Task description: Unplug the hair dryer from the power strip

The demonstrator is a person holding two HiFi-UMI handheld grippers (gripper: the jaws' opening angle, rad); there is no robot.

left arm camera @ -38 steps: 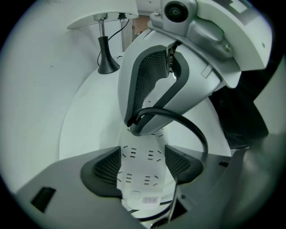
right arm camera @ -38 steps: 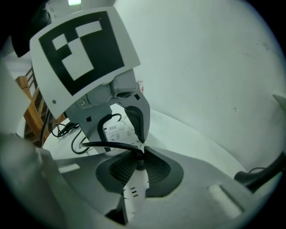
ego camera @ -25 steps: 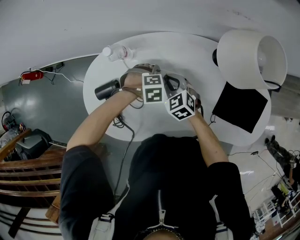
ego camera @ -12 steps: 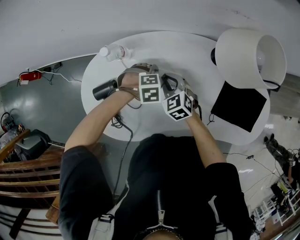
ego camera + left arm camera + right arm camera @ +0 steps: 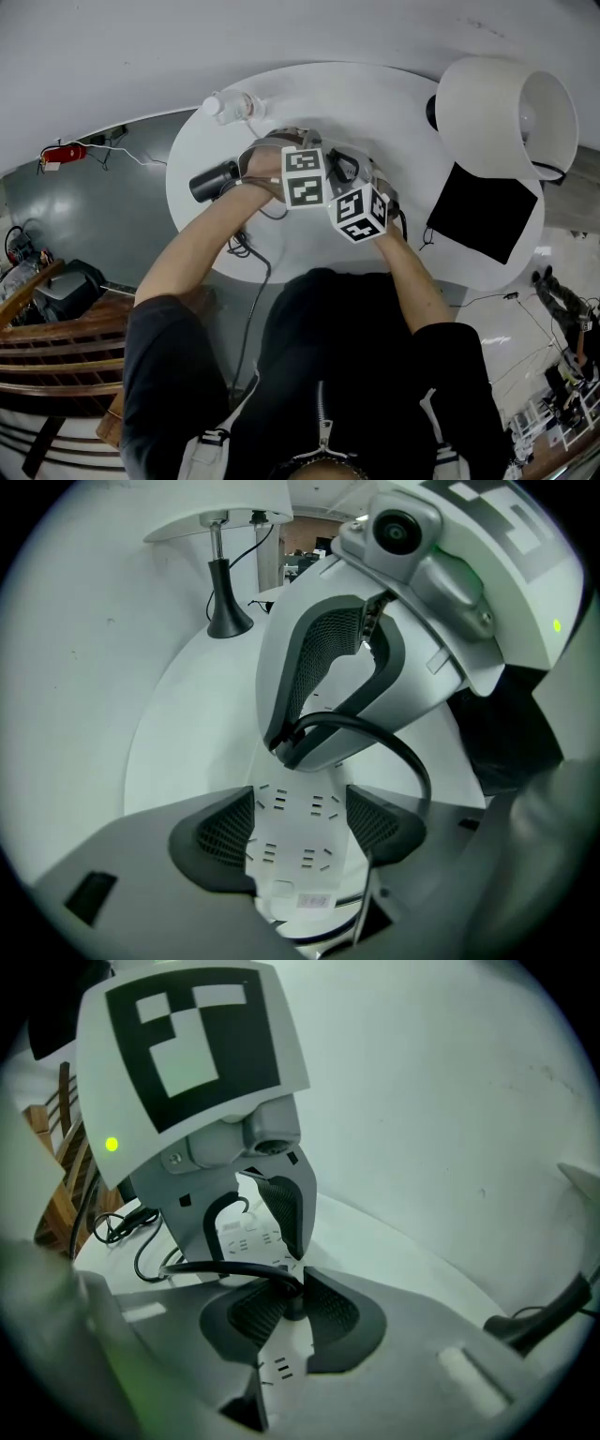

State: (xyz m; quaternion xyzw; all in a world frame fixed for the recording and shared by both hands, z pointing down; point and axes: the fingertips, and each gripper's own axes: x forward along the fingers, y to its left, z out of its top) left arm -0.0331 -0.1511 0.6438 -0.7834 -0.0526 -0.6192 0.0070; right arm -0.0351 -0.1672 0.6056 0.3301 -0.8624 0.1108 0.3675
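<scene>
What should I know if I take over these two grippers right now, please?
Left tongs: clamped across the power strip, pinning it to the table.
Right tongs: shut on the plug; its cable runs off sideways.
Hair dryer: lying at the table's left edge.
Done: both grips are set.
Left: the plug appears seated in the strip, so pull it straight out while the strip is held.

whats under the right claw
The right claw is shut on the black plug, and the white power strip lies directly below. The plug's prongs and socket are hidden by the jaws.
</scene>
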